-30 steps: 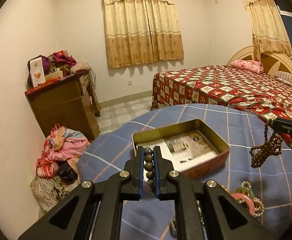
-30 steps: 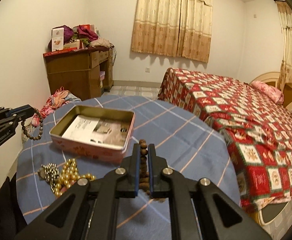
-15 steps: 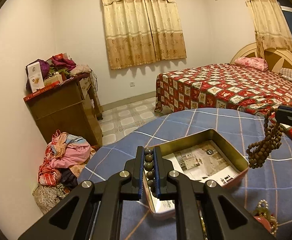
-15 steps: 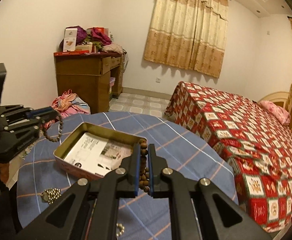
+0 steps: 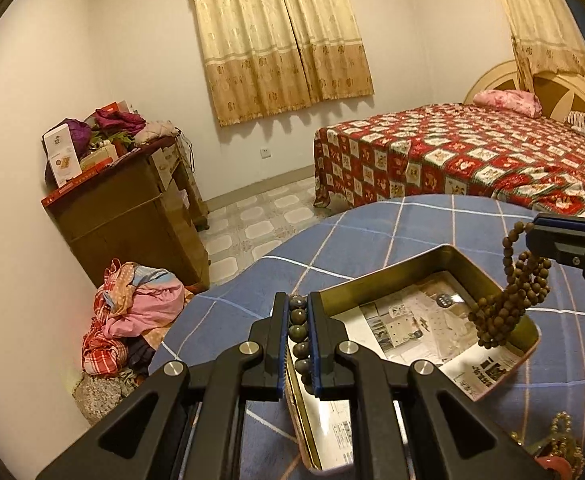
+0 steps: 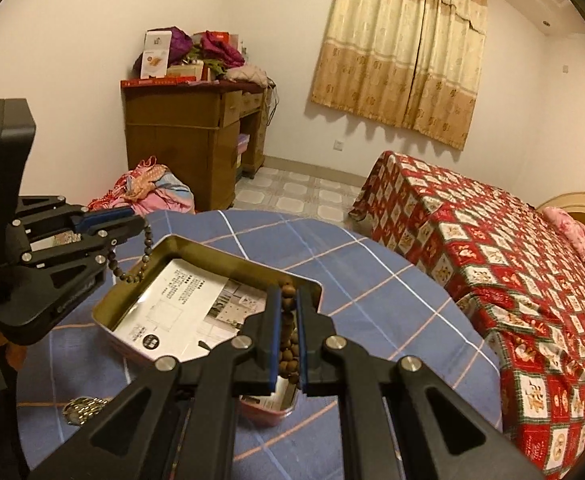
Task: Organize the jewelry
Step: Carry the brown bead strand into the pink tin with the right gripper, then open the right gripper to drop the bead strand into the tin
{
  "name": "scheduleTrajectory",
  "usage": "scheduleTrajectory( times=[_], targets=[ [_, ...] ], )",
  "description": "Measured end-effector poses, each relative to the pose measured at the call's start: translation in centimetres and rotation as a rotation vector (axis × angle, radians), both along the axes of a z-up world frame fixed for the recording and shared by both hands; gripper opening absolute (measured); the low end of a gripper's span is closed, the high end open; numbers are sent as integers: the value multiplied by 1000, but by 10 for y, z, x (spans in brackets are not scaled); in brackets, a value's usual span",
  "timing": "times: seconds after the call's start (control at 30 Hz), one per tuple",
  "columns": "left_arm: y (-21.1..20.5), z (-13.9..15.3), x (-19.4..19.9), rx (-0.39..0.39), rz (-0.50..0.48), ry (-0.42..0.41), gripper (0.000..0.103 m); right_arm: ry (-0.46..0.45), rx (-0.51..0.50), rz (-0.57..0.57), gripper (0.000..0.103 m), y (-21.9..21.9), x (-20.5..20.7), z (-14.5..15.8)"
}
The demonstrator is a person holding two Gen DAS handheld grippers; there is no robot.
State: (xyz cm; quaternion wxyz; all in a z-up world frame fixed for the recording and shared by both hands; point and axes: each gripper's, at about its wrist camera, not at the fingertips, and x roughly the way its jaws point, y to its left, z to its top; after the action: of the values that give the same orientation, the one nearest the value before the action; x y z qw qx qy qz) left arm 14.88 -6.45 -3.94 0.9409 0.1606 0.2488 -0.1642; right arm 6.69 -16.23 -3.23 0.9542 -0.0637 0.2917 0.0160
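An open metal tin (image 5: 444,249) (image 6: 164,242) with printed paper inside lies on the blue checked table. My left gripper (image 5: 297,308) (image 6: 132,224) is shut on a dark bead bracelet (image 5: 297,332) (image 6: 126,270) that hangs over the tin's left end. My right gripper (image 6: 288,300) (image 5: 532,232) is shut on a brown wooden bead strand (image 6: 287,344) (image 5: 508,300) that dangles over the tin's right side.
Gold and pink jewelry (image 5: 556,444) lies on the blue table (image 5: 372,232) near the front; a silver bead pile (image 6: 82,408) lies at the front left. A wooden cabinet (image 5: 124,216), a clothes heap (image 5: 132,320) and a red bed (image 5: 472,152) stand beyond.
Both grippers have moved forward with their beads. They now hang over the tin, which sits closer and lower in both views.
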Motion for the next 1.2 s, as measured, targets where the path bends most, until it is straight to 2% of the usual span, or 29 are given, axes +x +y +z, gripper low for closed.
scheduleTrajectory(
  times=[0.53, 0.8, 0.87, 0.9, 0.93, 1.0, 1.2],
  targets=[
    [-14, -32, 30, 77, 19, 56, 8, 99, 2, -16, 9, -7, 50, -33],
    [-18, -40, 35, 125, 38, 47, 10, 127, -23, -23, 10, -5, 60, -44],
    [-19, -42, 35, 138, 49, 43, 15, 123, -32, -18, 14, -3, 60, -45],
    [-18, -42, 35, 145, 59, 38, 28, 126, -35, -21, 23, -3, 60, -46],
    [-16, -42, 35, 149, 71, 32, 52, 131, -36, -25, 37, -3, 60, -47],
    [-13, -40, 31, 143, 95, -5, 73, 131, -35, -35, 49, -3, 59, -49],
    [-7, -37, 28, 139, 102, -13, 73, 128, -46, -51, 51, -3, 55, -51]
  ],
)
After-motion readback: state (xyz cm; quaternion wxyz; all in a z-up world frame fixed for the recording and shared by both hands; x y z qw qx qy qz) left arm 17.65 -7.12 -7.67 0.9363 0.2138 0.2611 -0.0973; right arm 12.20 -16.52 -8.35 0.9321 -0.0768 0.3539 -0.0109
